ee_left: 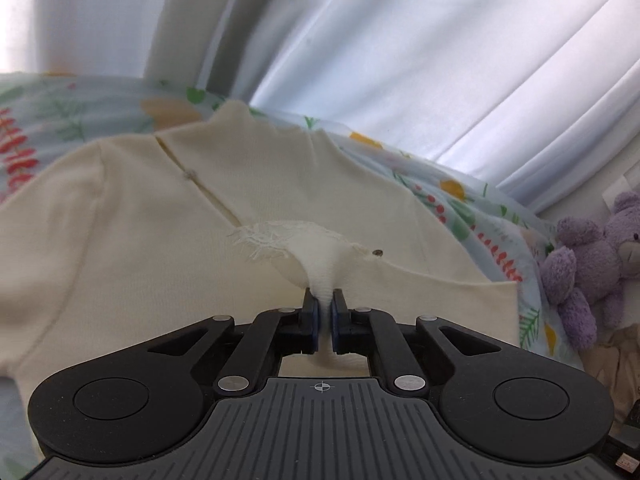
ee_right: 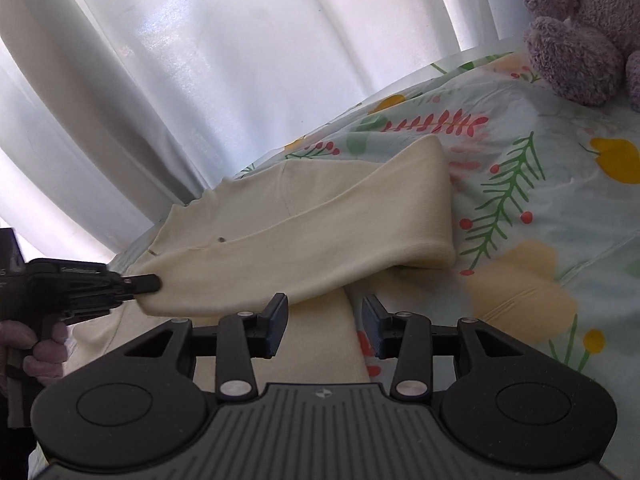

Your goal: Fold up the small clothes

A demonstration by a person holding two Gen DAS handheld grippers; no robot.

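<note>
The left hand-held gripper pinches the cream top's edge, lifted leftward, while the spread right hand-held gripper hangs empty just below its fold.

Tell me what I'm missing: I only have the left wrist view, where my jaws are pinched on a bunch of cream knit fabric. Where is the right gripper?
Observer: The right gripper hovers over the lower part of the cream knit garment, jaws apart, nothing between them.
Operator: Is the garment lifting where I grip it?
Observer: Yes. In the right wrist view the left gripper holds an edge raised off the floral bedsheet, and the cloth sags back to a rounded fold.
Operator: Anything beyond that fold?
Observer: Only bare sheet, then the purple plush bear at the far corner, apart from the garment.
</note>
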